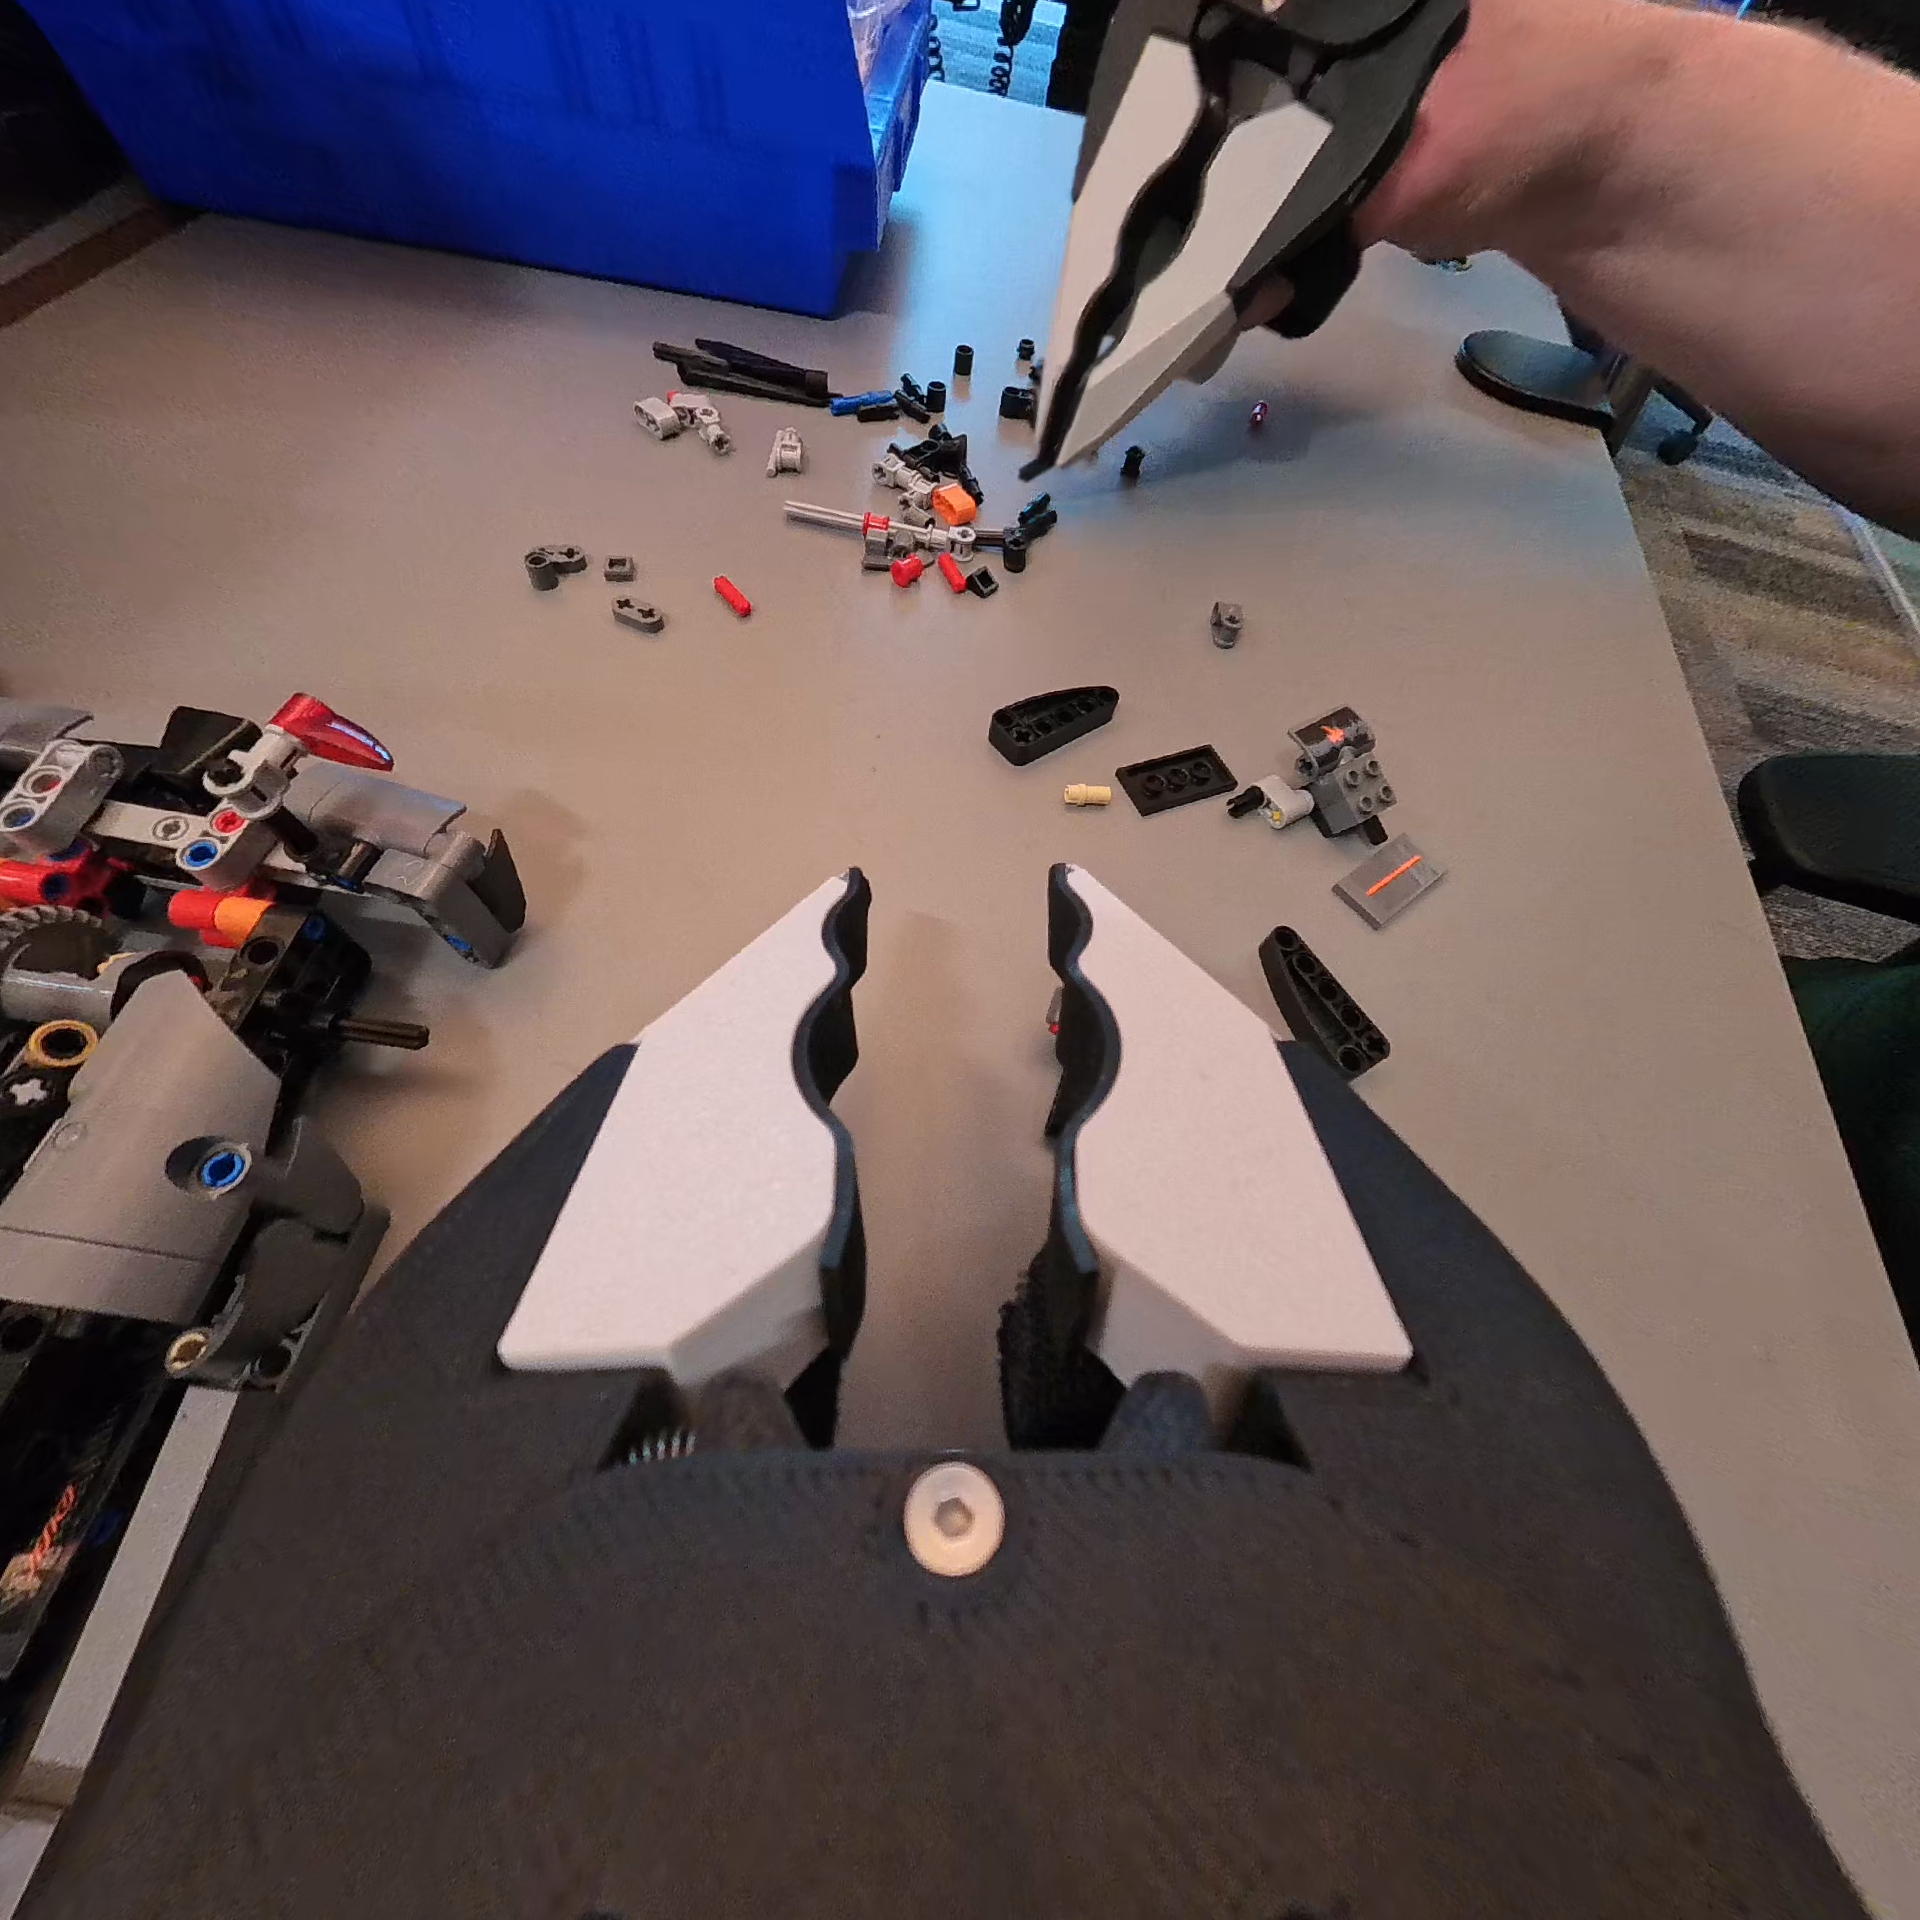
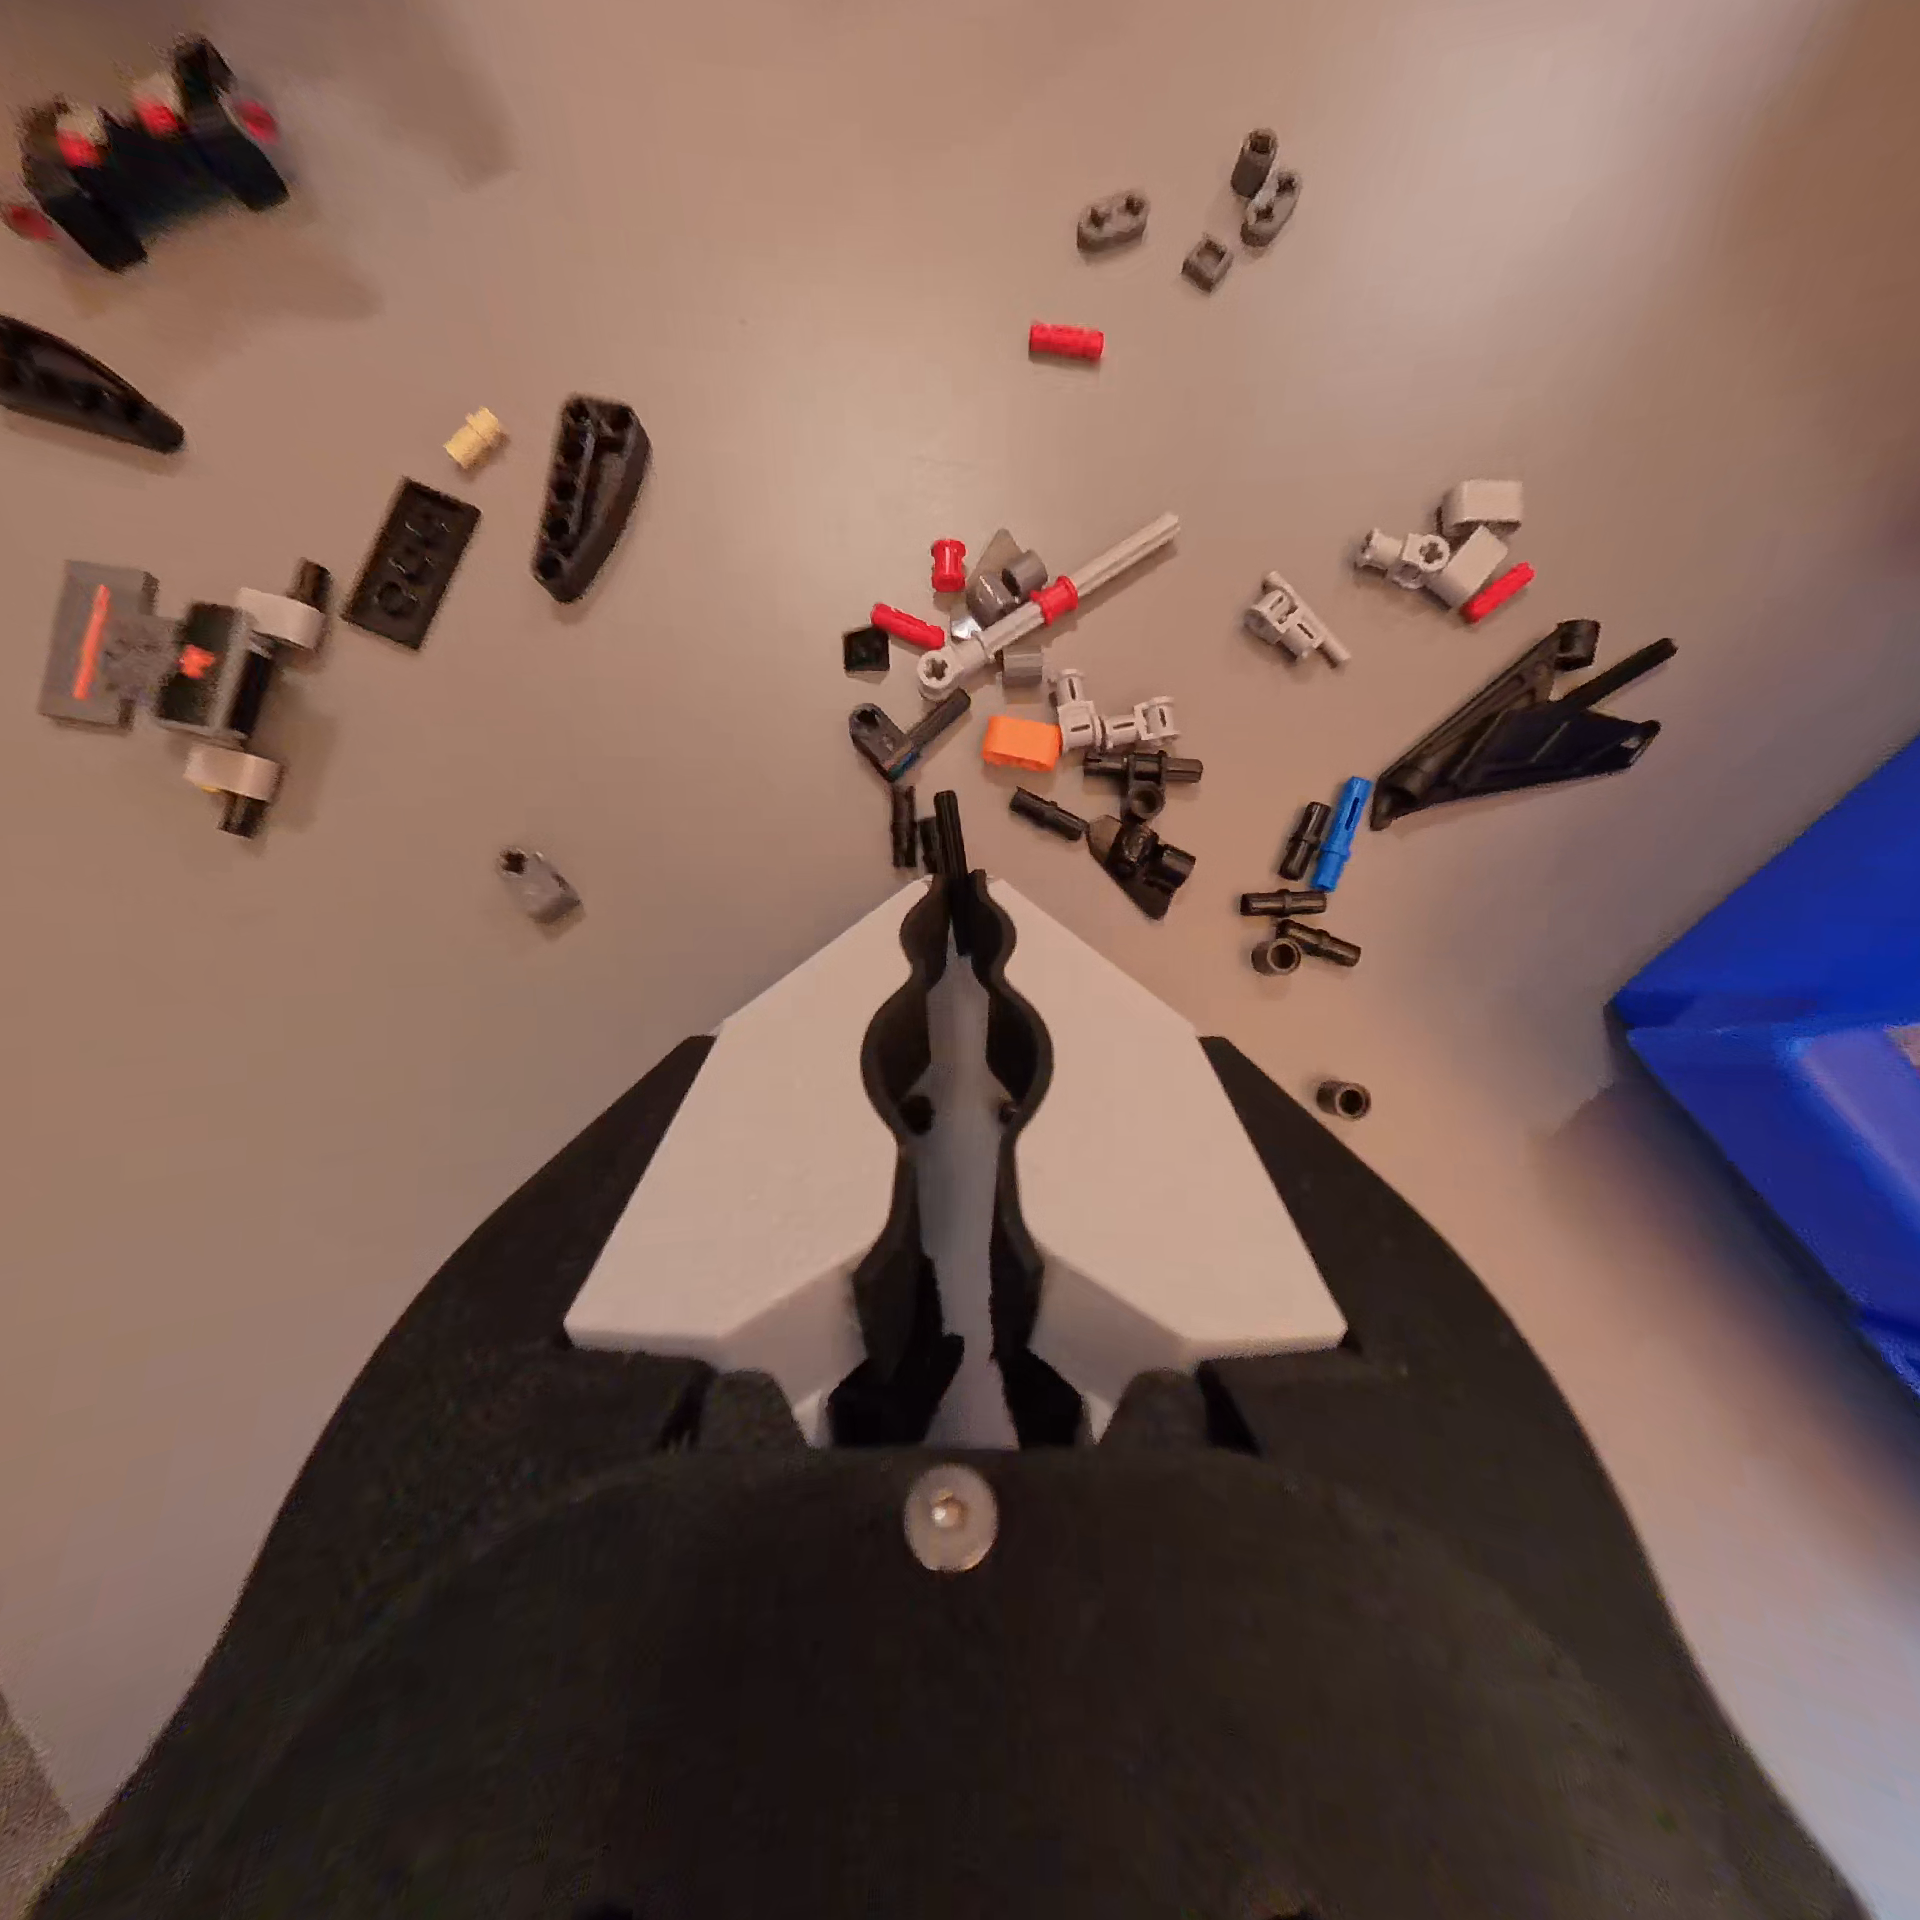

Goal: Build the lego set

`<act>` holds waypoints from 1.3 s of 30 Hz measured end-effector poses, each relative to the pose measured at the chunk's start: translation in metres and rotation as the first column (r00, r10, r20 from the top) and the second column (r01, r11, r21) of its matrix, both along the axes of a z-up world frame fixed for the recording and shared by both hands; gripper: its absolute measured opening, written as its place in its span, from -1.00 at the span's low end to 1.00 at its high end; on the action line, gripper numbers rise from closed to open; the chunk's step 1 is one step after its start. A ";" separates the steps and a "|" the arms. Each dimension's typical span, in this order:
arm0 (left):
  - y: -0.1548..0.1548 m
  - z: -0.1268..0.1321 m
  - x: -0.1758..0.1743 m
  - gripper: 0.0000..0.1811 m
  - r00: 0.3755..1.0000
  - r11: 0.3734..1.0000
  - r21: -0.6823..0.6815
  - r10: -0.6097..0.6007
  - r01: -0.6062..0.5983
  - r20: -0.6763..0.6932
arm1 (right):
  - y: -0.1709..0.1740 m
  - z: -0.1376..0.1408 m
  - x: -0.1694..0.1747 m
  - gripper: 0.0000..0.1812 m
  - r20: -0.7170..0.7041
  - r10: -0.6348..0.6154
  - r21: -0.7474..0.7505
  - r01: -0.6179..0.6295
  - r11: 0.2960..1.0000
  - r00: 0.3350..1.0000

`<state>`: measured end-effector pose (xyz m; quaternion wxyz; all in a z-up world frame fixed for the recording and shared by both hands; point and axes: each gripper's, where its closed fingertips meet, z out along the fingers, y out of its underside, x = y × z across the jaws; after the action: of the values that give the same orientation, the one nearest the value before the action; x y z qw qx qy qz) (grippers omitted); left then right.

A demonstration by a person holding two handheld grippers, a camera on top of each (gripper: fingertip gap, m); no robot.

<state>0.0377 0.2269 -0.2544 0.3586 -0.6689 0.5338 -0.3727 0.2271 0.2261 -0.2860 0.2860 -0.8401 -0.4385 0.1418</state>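
Note:
My left gripper is open and empty, low over the grey table. The partly built grey, black and red lego model lies just left of it. My right gripper is shut on a small black pin that sticks out past its tips. It hovers at the near edge of a scatter of small loose parts. In the left wrist view the right gripper comes down from the top right, tips at the edge of the same scatter.
A blue bin stands at the table's back and shows in the right wrist view. A small grey-black sub-assembly, two black curved panels, a black plate and a tan pin lie right of the left gripper. The table edge runs along the right. The grippers' ends are close to 20 cm from one another.

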 end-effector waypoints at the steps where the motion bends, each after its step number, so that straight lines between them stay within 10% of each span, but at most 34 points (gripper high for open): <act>1: 0.000 0.001 0.000 -0.64 1.000 1.000 0.003 0.001 -0.001 0.003 | -0.002 0.005 -0.002 -0.99 -0.018 -0.008 0.009 0.008 1.000 1.000; 24: -0.015 0.043 0.004 -0.58 0.995 0.958 0.288 -0.028 -0.001 0.098 | -0.026 0.082 -0.156 -0.98 -0.292 0.183 0.156 -0.142 0.978 0.939; 39: -0.016 0.066 0.005 -0.64 0.981 0.943 0.326 0.007 -0.071 0.193 | -0.011 0.111 -0.196 -0.98 -0.634 0.070 0.093 -0.014 0.996 0.770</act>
<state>0.0425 0.2112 -0.1887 0.5225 -0.5711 0.5390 -0.3321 0.0314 0.2151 -0.1754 0.4487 -0.7198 -0.3400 0.4061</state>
